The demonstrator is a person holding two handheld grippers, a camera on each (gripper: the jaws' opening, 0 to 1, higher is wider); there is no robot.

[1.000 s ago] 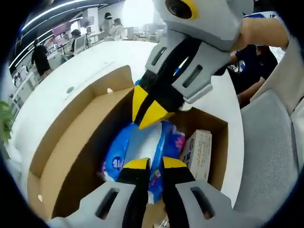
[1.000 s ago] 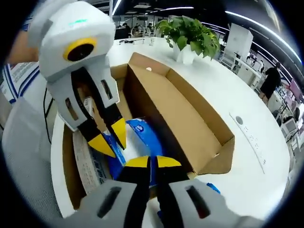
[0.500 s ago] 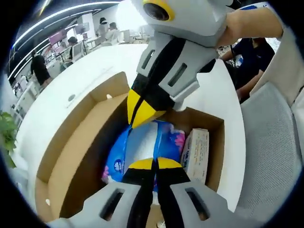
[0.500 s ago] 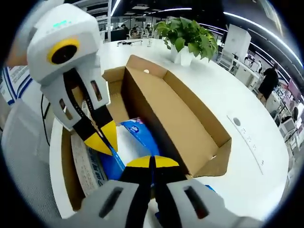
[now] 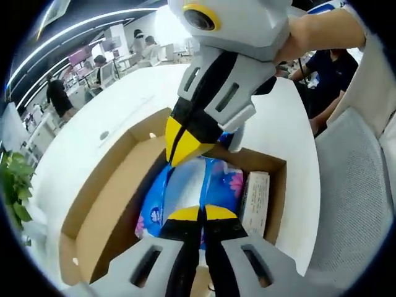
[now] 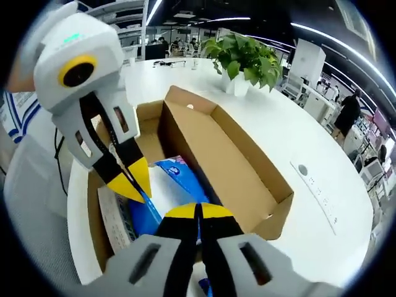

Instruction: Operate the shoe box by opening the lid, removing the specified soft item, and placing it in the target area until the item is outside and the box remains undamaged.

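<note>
- Shoe box sat open on the white table, lid folded out to the side, so the opening step looked done.
- Soft item, a blue-and-white tissue pack, was over the inside of the box; cannot tell if it rested on the bottom or was already lifted a bit.
- Left gripper had its yellow tips pressed together at the near end of the tissue pack, apparently pinching the wrapper.
- Right gripper also had tips together on the pack's edge, looked like a pinch on the same item from the other end.
- Left to do, by my read: get the pack clear of the box walls and set it in the target area; target area not identifiable.
- Box looked undamaged, no tears seen.
- Left gripper view showed a small white carton standing beside the pack against the box wall, plus a grey chair and seated people behind.
- Right gripper view showed the potted plant on the table beyond the box, and a bare stretch of table past the lid.
</note>
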